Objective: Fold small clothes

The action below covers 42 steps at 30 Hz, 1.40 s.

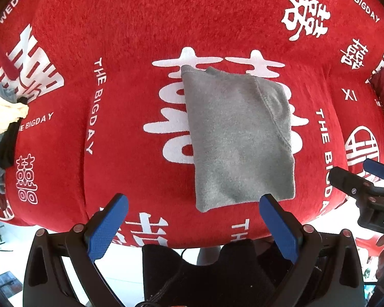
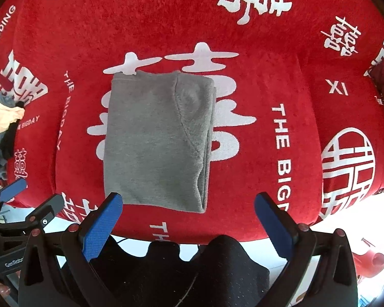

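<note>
Red cloth broad around folded grey garment, left tool, right tool both released

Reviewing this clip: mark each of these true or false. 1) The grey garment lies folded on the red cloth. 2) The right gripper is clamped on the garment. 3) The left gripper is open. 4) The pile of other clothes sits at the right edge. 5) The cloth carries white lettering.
1) True: the grey garment lies folded on the red cloth.
2) False: the right gripper is open and holds nothing.
3) True: the left gripper is open and empty.
4) False: the pile of clothes is at the left edge.
5) True.
</note>
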Each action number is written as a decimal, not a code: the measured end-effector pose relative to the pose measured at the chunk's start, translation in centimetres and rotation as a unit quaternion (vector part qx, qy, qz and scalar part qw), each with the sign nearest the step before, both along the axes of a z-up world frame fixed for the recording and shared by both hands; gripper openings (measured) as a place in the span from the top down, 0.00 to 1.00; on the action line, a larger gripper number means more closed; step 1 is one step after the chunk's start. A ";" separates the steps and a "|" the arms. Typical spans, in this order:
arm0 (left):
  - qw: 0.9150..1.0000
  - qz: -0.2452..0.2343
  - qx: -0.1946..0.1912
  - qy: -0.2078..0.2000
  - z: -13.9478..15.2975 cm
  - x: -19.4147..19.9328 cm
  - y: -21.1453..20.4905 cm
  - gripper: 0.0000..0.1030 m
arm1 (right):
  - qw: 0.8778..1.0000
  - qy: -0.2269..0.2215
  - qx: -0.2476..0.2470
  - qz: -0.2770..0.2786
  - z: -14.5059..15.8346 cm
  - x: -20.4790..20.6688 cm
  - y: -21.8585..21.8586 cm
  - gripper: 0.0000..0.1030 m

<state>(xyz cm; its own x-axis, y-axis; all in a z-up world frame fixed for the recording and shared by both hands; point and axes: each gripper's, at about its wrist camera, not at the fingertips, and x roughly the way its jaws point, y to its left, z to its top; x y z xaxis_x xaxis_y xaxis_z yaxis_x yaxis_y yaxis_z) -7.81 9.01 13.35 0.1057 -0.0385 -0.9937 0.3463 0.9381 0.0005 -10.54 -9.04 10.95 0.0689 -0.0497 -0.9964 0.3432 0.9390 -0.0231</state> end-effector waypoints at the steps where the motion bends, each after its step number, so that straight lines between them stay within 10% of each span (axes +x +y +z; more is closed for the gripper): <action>1: 1.000 0.000 0.000 0.001 0.1 0.0 0.0 0.00 | 1.000 0.001 -0.002 0.000 0.1 0.0 0.0 0.00; 42: 1.000 0.002 0.011 -0.005 0.6 0.3 0.2 0.00 | 0.999 0.015 -0.025 0.025 0.4 1.0 1.9 0.00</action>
